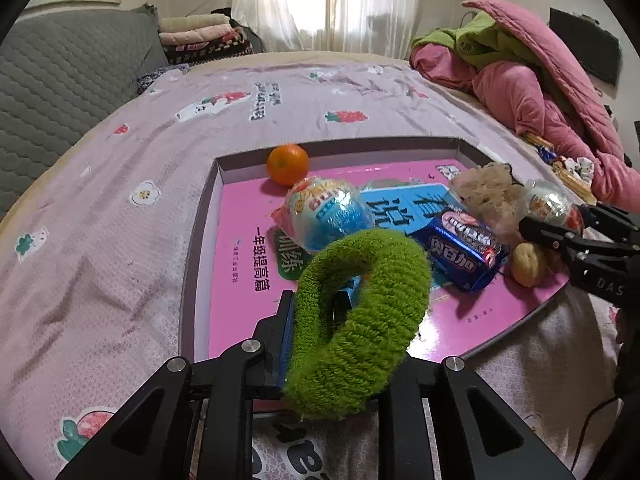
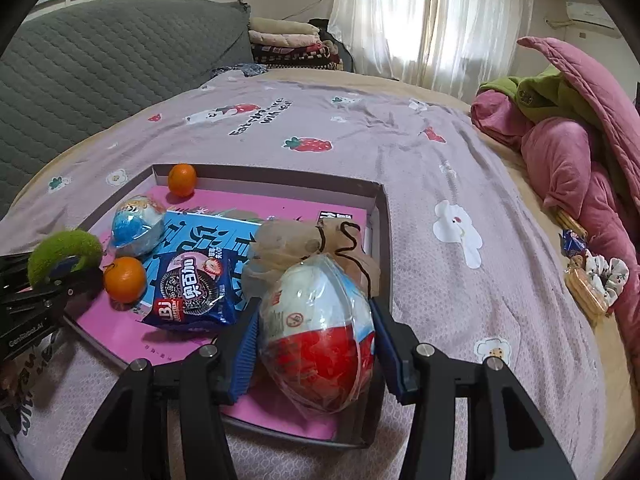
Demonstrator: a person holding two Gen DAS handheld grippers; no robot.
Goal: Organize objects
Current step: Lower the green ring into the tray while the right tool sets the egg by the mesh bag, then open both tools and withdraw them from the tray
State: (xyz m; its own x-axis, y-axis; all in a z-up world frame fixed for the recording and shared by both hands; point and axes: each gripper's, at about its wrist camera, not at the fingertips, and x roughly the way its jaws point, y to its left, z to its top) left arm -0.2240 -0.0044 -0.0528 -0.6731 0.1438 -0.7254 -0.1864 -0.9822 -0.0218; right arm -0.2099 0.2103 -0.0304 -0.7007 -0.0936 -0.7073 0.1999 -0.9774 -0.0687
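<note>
A shallow grey box (image 1: 200,216) (image 2: 382,216) on the bed holds a pink book, a blue book, two oranges (image 1: 288,163) (image 2: 125,279), a blue egg toy (image 1: 328,212) (image 2: 136,226), a blue cookie pack (image 1: 464,250) (image 2: 192,290) and a beige pouch (image 1: 488,192) (image 2: 304,244). My left gripper (image 1: 344,320) is shut on a fuzzy green ring (image 1: 360,320) (image 2: 64,256) over the box's near edge. My right gripper (image 2: 316,340) is shut on a red and white egg toy (image 2: 316,332) (image 1: 550,200) over the box's near right corner.
The bed sheet (image 2: 400,152) is lilac with strawberry prints. A pink and green quilt pile (image 2: 568,140) lies at the right, with snack packets and a scrunchie (image 2: 604,276) beside it. A grey headboard (image 1: 60,80) and folded blankets stand at the far left.
</note>
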